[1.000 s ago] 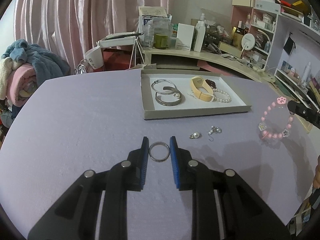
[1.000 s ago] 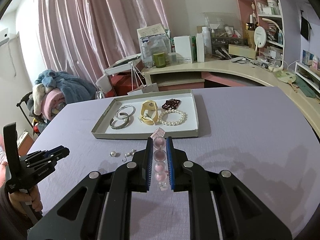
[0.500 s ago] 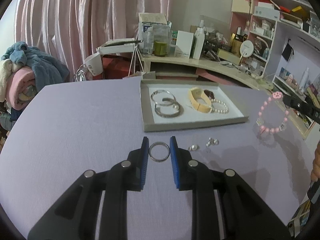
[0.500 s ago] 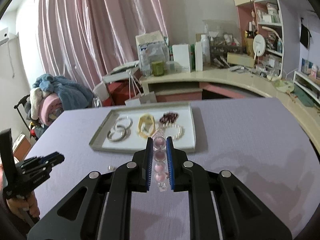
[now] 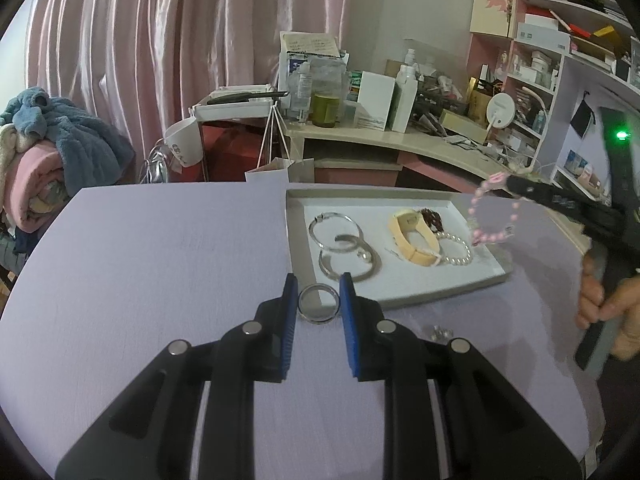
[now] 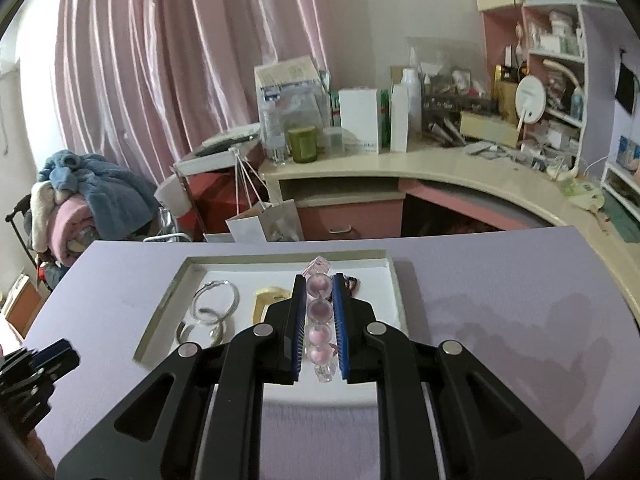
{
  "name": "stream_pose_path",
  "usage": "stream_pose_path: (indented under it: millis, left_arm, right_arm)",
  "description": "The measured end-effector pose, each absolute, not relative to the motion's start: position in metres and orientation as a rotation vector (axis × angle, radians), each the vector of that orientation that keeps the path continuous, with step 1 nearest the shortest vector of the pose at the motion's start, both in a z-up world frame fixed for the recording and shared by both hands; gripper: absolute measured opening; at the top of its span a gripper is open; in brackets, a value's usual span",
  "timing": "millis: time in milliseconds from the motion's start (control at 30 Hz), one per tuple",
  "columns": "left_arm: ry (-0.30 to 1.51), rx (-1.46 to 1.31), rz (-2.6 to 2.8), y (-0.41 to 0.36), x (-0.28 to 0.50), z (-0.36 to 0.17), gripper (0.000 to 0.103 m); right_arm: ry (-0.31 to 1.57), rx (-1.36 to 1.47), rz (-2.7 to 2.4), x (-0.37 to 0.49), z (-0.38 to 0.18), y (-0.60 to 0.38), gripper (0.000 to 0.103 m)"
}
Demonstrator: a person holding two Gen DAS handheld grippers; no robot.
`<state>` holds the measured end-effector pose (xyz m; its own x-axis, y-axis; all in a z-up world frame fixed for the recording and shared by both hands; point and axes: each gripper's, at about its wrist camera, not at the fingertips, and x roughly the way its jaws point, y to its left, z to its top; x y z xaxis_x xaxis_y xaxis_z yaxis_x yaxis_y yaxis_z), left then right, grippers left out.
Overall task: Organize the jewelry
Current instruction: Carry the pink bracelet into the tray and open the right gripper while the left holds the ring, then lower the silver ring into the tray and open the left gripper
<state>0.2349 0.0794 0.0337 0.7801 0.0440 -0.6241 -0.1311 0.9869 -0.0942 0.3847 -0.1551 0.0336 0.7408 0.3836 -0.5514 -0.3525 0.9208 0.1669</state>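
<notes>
Blue-padded left gripper (image 5: 319, 300) is clamped on a small silver metal ring (image 5: 319, 309), pinched across its width so it can't roll, just short of the shallow grey-rimmed white tray's (image 5: 295, 236) near edge. Right gripper (image 6: 320, 320) is closed on a pink bead bracelet (image 6: 320, 320), beads lined btwn the pads, loop dangling over the tray's right side, prob. to drop beside the pearl bracelet (image 5: 454, 249). Small earrings (image 5: 440, 332) lie loose on the lilac table (image 5: 160, 260).

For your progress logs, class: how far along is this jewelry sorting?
Done: silver bangles, a yellow band and a pearl bracelet lie in the tray. In hand: left gripper holds a silver ring; right gripper holds a pink bead bracelet. Left: earrings on the table.
</notes>
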Motion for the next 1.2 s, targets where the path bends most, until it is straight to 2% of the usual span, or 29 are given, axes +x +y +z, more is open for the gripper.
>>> stream_pose_path:
  millis: [300, 367, 400, 433, 633, 767, 1200]
  left_arm:
    - [0.691, -0.136, 0.076, 0.083, 0.274, 0.026, 0.021]
    - [0.698, -0.131, 0.065, 0.08, 0.28, 0.023, 0.021]
    - [0.7, -0.128, 0.06, 0.079, 0.283, 0.021, 0.021]
    - [0.704, -0.127, 0.055, 0.078, 0.286, 0.019, 0.021]
    - [0.716, -0.125, 0.036, 0.071, 0.3, 0.011, 0.021]
    - [0.723, -0.13, 0.025, 0.068, 0.311, 0.008, 0.021]
    - [0.758, -0.11, 0.0, 0.046, 0.379, -0.009, 0.022]
  right_arm:
    - [0.717, 0.099, 0.401, 0.432, 0.001, -0.143, 0.015]
    - [0.729, 0.116, 0.395, 0.432, -0.004, -0.149, 0.028]
    - [0.722, 0.123, 0.383, 0.43, -0.006, -0.154, 0.039]
    - [0.714, 0.125, 0.374, 0.428, -0.006, -0.159, 0.042]
    - [0.696, 0.114, 0.358, 0.42, 0.001, -0.174, 0.042]
    - [0.673, 0.09, 0.377, 0.409, 0.007, -0.178, 0.048]
    - [0.64, -0.053, 0.436, 0.376, 0.0, -0.17, 0.05]
